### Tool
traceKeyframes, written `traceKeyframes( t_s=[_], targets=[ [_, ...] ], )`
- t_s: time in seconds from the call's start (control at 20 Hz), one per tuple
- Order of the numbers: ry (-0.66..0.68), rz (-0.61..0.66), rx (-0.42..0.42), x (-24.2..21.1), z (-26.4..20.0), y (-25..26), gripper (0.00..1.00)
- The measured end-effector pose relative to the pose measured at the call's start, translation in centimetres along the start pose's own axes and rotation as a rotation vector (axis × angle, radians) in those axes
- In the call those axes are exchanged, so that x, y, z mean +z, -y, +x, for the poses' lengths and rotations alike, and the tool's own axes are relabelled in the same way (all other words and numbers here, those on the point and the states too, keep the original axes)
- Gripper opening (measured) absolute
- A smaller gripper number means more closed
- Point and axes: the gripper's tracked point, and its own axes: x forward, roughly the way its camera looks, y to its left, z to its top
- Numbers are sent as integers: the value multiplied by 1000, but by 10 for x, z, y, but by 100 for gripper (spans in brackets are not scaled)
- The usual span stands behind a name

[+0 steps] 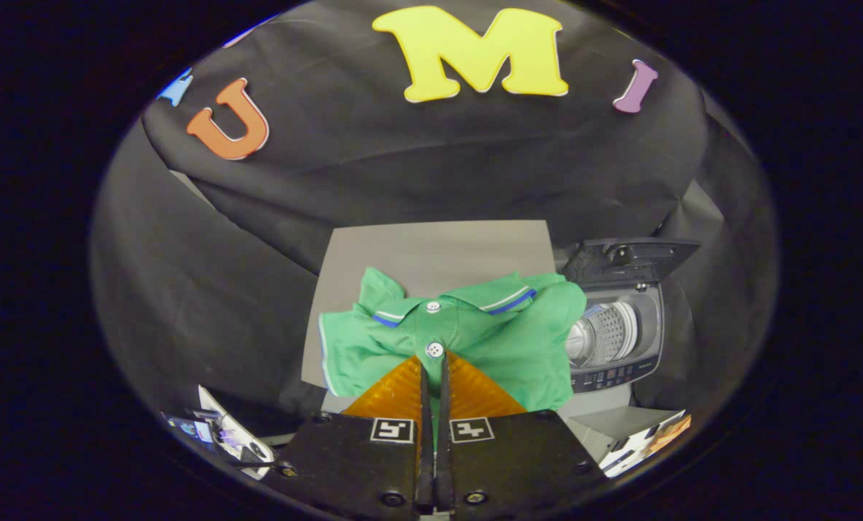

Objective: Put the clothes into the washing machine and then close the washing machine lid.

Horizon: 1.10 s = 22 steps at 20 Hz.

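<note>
A green polo shirt with a white-and-blue striped collar lies crumpled on the grey tabletop. My gripper has its two orange fingers pressed together on the shirt's front placket, just below the lower white button. To the right of the shirt stands a small grey top-loading washing machine. Its lid is raised and the perforated metal drum shows inside. The shirt's right edge overlaps the machine's left rim.
Black cloth walls surround the grey table on all sides. Papers or cards lie at the lower left, and more printed items lie at the lower right, in front of the machine.
</note>
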Motion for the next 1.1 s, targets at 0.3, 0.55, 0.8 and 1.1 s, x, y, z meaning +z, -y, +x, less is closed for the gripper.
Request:
traceKeyframes(
  t_s=[0.3, 0.55, 0.8, 1.1],
  targets=[
    [83, 2, 1, -25, -86, 31, 5],
    [157, 35, 11, -29, -146, 66, 5],
    [201, 59, -18, -41, -192, 111, 5],
    [220, 118, -42, -54, -214, 161, 5]
  ],
)
